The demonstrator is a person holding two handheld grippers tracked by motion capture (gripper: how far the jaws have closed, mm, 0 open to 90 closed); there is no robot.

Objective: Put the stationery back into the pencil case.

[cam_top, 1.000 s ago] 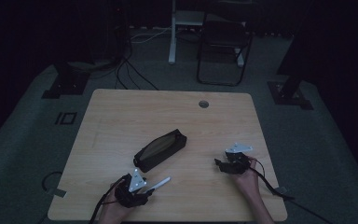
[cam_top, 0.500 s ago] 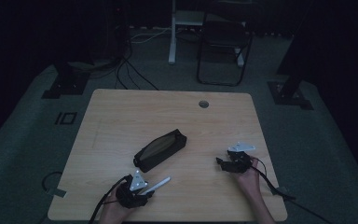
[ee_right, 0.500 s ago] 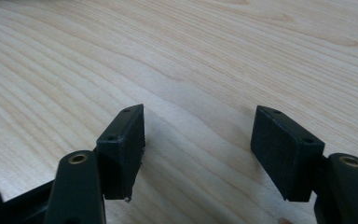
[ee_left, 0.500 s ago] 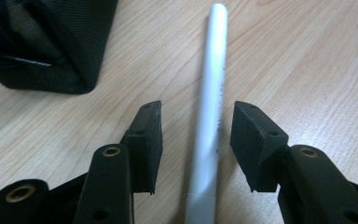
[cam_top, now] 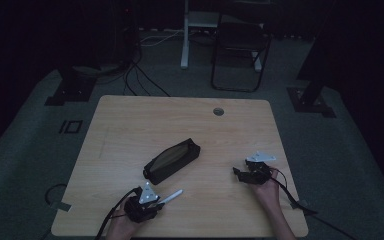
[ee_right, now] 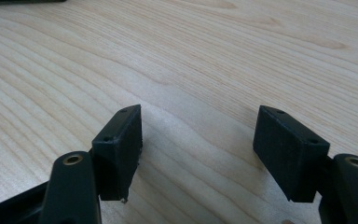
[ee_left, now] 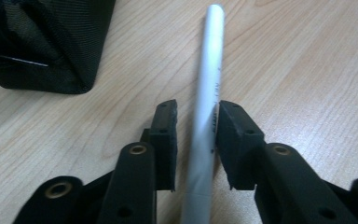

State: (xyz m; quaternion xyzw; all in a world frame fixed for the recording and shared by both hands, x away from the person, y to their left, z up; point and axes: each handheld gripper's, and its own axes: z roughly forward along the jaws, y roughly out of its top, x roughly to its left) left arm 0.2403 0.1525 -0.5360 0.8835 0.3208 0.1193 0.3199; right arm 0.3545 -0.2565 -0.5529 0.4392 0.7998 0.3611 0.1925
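Lying pen [ee_left: 208, 93]: between the left gripper [ee_left: 196, 126] jaws, right pad touching, left pad a gap away; near end cut off.
Pouch [cam_top: 172, 160]: mid-table, contents too dark to tell.
Right gripper [ee_right: 198, 140]: jaws wide apart over bare table [cam_top: 130, 125].
Change: nothing has moved.

Two black grippers: left gripper [cam_top: 152, 199], right gripper [cam_top: 240, 173]. Grey three-cornered plate [cam_top: 147, 193] atop each. Black cable [cam_top: 290, 192] trailing from each. Blocky matte-black pads [ee_right: 119, 147] fixed with small screws. Brass-ringed holes [ee_left: 138, 149] in the black linkage arms. Bare forearms, without visible sleeves.
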